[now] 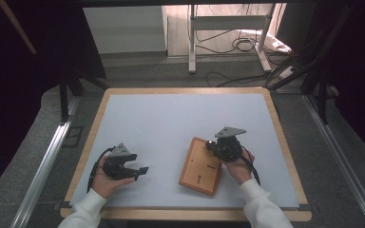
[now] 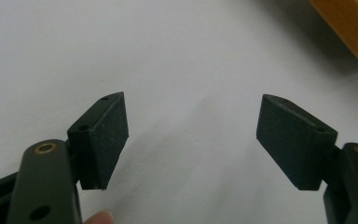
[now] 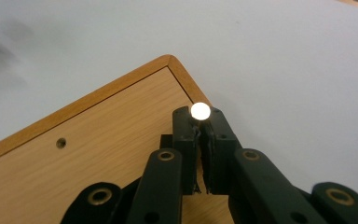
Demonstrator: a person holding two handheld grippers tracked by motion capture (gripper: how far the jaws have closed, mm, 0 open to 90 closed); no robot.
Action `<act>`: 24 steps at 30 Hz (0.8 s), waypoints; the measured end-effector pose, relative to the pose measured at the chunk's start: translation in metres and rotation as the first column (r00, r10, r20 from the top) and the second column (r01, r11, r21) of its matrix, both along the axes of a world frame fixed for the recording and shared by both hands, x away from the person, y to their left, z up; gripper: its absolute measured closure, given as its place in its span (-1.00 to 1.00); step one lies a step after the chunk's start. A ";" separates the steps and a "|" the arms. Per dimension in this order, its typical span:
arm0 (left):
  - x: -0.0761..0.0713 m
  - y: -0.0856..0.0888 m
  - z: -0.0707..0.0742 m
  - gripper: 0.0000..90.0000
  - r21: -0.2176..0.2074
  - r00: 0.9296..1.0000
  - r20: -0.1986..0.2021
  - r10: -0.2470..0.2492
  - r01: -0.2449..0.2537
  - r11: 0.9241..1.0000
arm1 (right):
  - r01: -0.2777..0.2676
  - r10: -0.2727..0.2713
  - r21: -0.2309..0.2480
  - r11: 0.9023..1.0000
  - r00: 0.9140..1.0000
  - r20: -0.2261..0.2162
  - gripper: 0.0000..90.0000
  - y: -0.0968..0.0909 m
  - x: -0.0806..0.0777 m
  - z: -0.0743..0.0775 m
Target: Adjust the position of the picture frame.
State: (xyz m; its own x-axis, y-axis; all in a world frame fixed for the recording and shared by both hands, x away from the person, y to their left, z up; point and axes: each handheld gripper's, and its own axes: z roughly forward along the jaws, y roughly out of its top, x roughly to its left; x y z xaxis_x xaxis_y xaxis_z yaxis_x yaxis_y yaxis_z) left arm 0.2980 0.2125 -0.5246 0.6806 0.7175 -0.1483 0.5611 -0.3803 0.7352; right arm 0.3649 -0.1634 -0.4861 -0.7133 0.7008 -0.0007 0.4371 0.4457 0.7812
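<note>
A flat wooden board (image 1: 197,168) with small holes lies on the white tabletop, right of centre. My right gripper (image 1: 211,143) hovers over the board's far right corner, held by a hand in a white sleeve. In the right gripper view its jaws (image 3: 199,117) are shut on a small white round-headed pin (image 3: 200,110), above the board (image 3: 98,154) near a hole (image 3: 61,142). My left gripper (image 1: 142,172) rests low at the front left, jaws pointing right toward the board. In the left gripper view it (image 2: 191,135) stands open with nothing between the pads, and the board's corner (image 2: 352,28) lies beyond.
The white mat (image 1: 171,118) covers a table with a wooden rim (image 1: 185,90). Beyond the far edge are a metal stand (image 1: 228,28) and loose cables (image 1: 237,45) on the floor. Metal rails (image 1: 43,166) run along both sides.
</note>
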 end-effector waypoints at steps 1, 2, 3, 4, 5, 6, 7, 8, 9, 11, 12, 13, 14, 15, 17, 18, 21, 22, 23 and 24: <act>0.000 0.000 0.000 -0.44 0.001 1.000 0.002 -0.001 0.001 1.000 | -0.012 0.012 -0.002 1.000 1.000 0.003 0.90 0.004 -0.001 0.002; 0.000 0.001 0.000 -0.44 0.001 1.000 0.001 -0.001 0.001 1.000 | -0.019 0.019 -0.005 1.000 1.000 0.007 0.90 0.007 -0.003 0.003; 0.000 0.001 0.000 -0.44 -0.002 1.000 0.000 0.003 -0.003 1.000 | -0.038 0.038 -0.006 0.999 0.999 0.010 0.90 0.015 -0.005 0.005; 0.000 0.001 0.000 -0.44 -0.002 1.000 0.000 0.003 -0.003 1.000 | -0.048 0.048 -0.008 0.999 0.999 0.008 0.90 0.019 -0.006 0.006; 0.000 0.001 0.000 -0.44 -0.003 1.000 0.000 0.004 -0.004 1.000 | -0.059 0.059 -0.012 0.998 0.998 0.009 0.90 0.024 -0.007 0.007; 0.000 0.002 0.000 -0.44 -0.007 1.000 0.001 0.004 -0.004 1.000 | -0.068 0.068 -0.017 0.998 0.998 0.009 0.90 0.028 -0.008 0.007; 0.000 0.002 0.001 -0.44 -0.007 1.000 0.002 0.004 -0.004 1.000 | -0.087 0.087 -0.029 0.996 0.996 0.012 0.90 0.035 -0.009 0.008; 0.000 0.003 0.001 -0.44 -0.008 1.000 0.003 0.005 -0.005 1.000 | -0.095 0.095 -0.031 0.995 0.995 0.012 0.90 0.039 -0.010 0.008; 0.000 0.003 0.001 -0.44 -0.008 1.000 0.003 0.005 -0.005 1.000 | -0.110 0.110 -0.031 0.993 0.994 0.012 0.90 0.047 -0.010 0.009; 0.000 0.004 0.001 -0.44 -0.011 1.000 0.004 0.007 -0.007 1.000 | -0.130 0.130 -0.032 0.991 0.991 0.010 0.90 0.058 -0.010 0.009; 0.000 0.004 0.001 -0.44 -0.009 1.000 0.007 0.006 -0.005 1.000 | -0.139 0.139 -0.035 0.990 0.990 0.011 0.90 0.065 -0.010 0.009; 0.001 0.005 0.002 -0.44 -0.008 1.000 0.009 0.004 -0.004 1.000 | -0.143 0.143 -0.037 0.989 0.990 0.013 0.90 0.069 -0.009 0.009; 0.001 0.005 0.002 -0.44 -0.008 1.000 0.009 0.004 -0.004 1.000 | -0.143 0.143 -0.037 0.989 0.990 0.013 0.90 0.069 -0.009 0.009; 0.001 0.005 0.002 -0.44 -0.008 1.000 0.010 0.004 -0.004 1.000 | -0.156 0.157 -0.044 0.987 0.988 0.010 0.90 0.083 -0.007 0.007; 0.001 0.006 0.002 -0.44 -0.010 1.000 0.012 0.007 -0.007 1.000 | -0.167 0.167 -0.048 0.985 0.986 0.005 0.90 0.093 -0.005 0.004; 0.001 0.006 0.002 -0.44 -0.010 1.000 0.012 0.007 -0.007 1.000 | -0.175 0.175 -0.057 0.983 0.985 0.000 0.90 0.100 -0.003 0.002; 0.001 0.006 0.002 -0.44 -0.014 1.000 0.008 0.010 -0.010 1.000 | -0.181 0.181 -0.070 0.981 0.983 -0.010 0.90 0.108 0.001 -0.003; 0.001 0.006 0.002 -0.44 -0.015 1.000 0.008 0.011 -0.011 1.000 | -0.182 0.181 -0.074 0.981 0.983 -0.013 0.90 0.111 0.002 -0.005; 0.001 0.006 0.002 -0.44 -0.016 1.000 0.007 0.011 -0.011 1.000 | -0.180 0.179 -0.076 0.981 0.984 -0.021 0.90 0.114 0.005 -0.008; 0.001 0.007 0.002 -0.44 -0.016 1.000 0.008 0.010 -0.010 1.000 | -0.180 0.179 -0.081 0.980 0.984 -0.025 0.90 0.116 0.007 -0.010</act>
